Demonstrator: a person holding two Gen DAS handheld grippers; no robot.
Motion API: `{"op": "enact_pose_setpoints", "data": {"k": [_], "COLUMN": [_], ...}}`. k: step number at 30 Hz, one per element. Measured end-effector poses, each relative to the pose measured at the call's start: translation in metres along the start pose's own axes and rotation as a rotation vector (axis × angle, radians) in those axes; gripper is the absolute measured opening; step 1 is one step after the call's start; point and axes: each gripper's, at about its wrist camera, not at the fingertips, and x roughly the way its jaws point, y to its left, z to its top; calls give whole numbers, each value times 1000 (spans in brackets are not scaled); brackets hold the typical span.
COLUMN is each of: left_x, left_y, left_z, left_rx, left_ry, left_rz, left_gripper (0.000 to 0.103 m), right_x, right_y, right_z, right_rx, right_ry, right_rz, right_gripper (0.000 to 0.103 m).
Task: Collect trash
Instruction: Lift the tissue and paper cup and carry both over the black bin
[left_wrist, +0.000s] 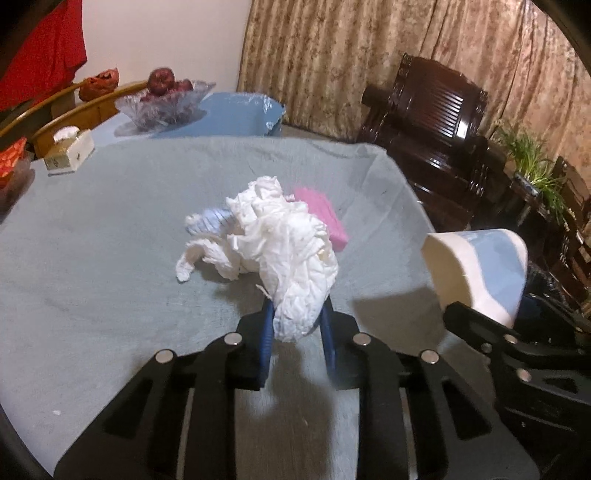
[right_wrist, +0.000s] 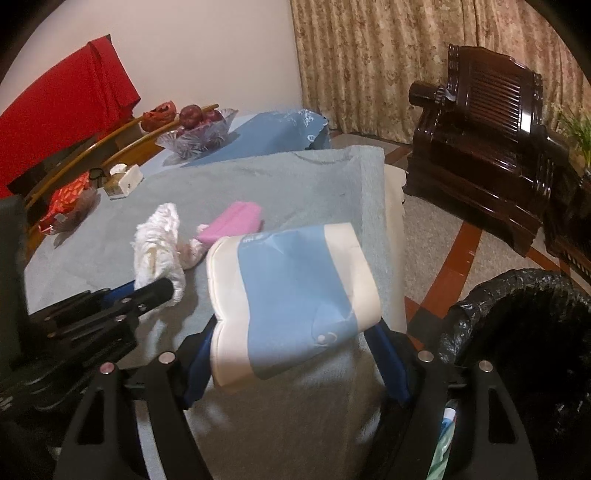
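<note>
item: crumpled white tissue wad (left_wrist: 291, 258), clamped in my left hand-held gripper (left_wrist: 297, 325) above the grey-clothed surface (left_wrist: 92, 258); light, soft, crushable. blue-and-white soft packet (right_wrist: 291, 299), pinched in my right hand-held gripper (right_wrist: 295, 365) beside the black-lined bin (right_wrist: 517, 332); slippery, grip mid-body.

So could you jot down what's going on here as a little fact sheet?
left gripper: shut on crumpled white tissue wad
right gripper: shut on blue-and-cream soft packet
still on grey tablecloth: pink rectangular sponge, small crumpled tissue scraps
black-lined trash bin: on the floor, right of the table
</note>
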Motion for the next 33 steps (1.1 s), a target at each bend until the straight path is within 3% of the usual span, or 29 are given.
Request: {"op": "enact_pose_setpoints", "data": {"k": [22, 33], "left_x": [-102, -129], "left_y": [-39, -85], "left_z": [-17, -24], "left_rx": [74, 124], "left_ry": [-90, -138], "left_rz": [-23, -77], "left_gripper": [22, 22], "right_x": [-98, -157], "right_y": [-7, -43], "right_z": [-3, -20], "right_rx": [3, 40], "right_ry": [-107, -160], "right_rz": [13, -55], "right_gripper": [74, 74]}}
